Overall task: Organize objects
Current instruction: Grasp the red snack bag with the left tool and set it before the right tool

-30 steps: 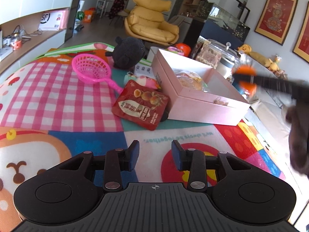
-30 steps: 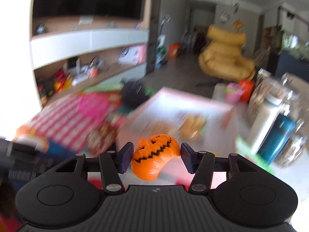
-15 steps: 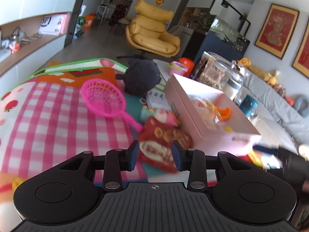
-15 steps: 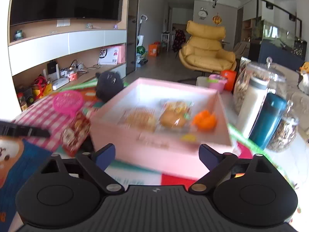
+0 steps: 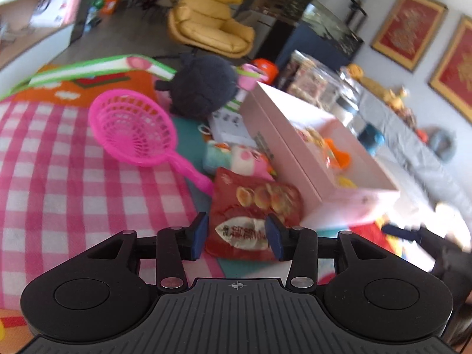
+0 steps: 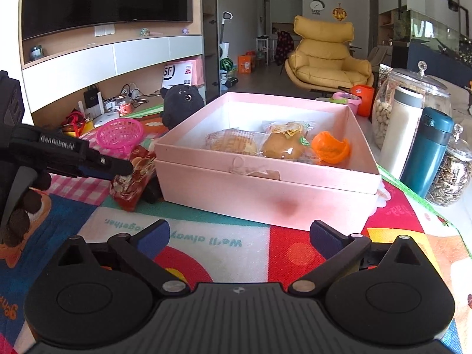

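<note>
1. A pink box [image 6: 265, 188] sits open on a colourful play mat [image 6: 206, 242], its lid off.
2. Inside the box lie two wrapped buns [image 6: 233, 144] side by side, and an orange pumpkin toy [image 6: 330, 147] beside the right-hand bun, close to the box's right wall.
3. The right gripper [image 6: 239, 236] hangs just before the box's near wall, above the mat. Its jaws are opening and stand spread wide, with nothing between them.
4. The left gripper [image 5: 236, 236] points down at a red snack bag [image 5: 253, 215] that lies on the mat against the box's left side. Its jaws are opening too; the bag shows between them in the left wrist view, but the pads do not press on it.
5. From the right wrist view the left gripper [image 6: 97, 168] comes in from the left, its tip in front of the red bag [image 6: 132, 180]; whether it touches the bag I cannot tell. A dark-gloved hand [image 6: 26, 200] holds it.
6. Beyond the bag lies a pink scoop basket [image 5: 132, 129] on the checked part of the mat, its handle reaching toward the bag.
7. A small plush toy [image 5: 236, 159] lies between the basket and the box, just behind the bag.
8. A dark plush [image 5: 203, 88] sits farther back, near the box's far left corner.
9. To the right of the box stand a white flask [image 6: 401, 129], a teal flask [image 6: 427, 153] and two glass jars [image 6: 451, 174] of nuts and seeds.
</note>
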